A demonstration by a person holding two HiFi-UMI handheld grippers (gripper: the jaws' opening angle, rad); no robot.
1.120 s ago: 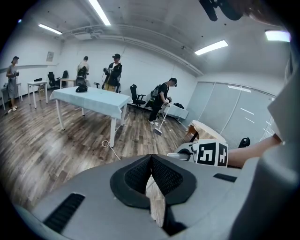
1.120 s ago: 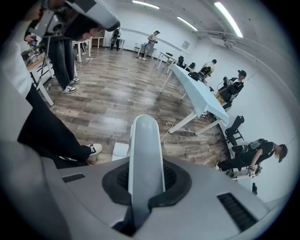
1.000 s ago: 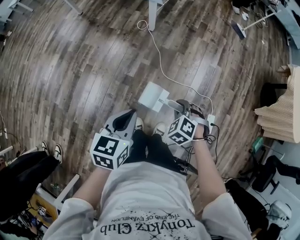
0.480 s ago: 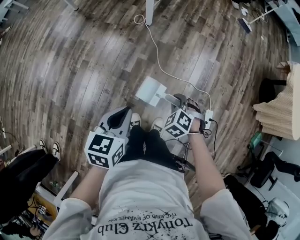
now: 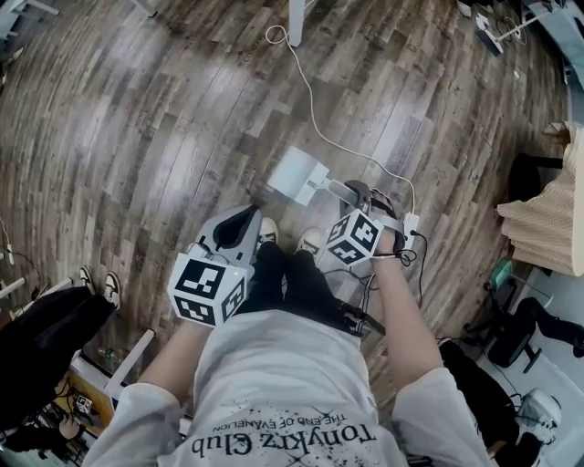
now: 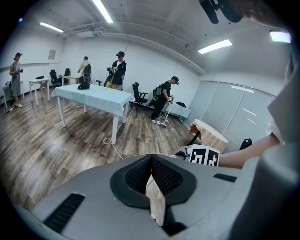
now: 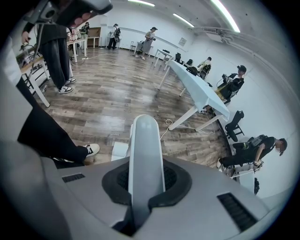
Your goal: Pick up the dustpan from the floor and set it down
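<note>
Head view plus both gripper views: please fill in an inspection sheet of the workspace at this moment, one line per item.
Surface: wood-plank floor; no spill seen.
Job's things: white dustpan, held by its handle; whether the pan touches the floor cannot be told.
Clutter: nothing seen around the dustpan.
Grippers: right gripper shut on the handle; left gripper jaws together, empty.
Cables: white cable crosses the floor just beyond the dustpan.
Surroundings: table leg, bystander's shoes, other people standing by a long table.
</note>
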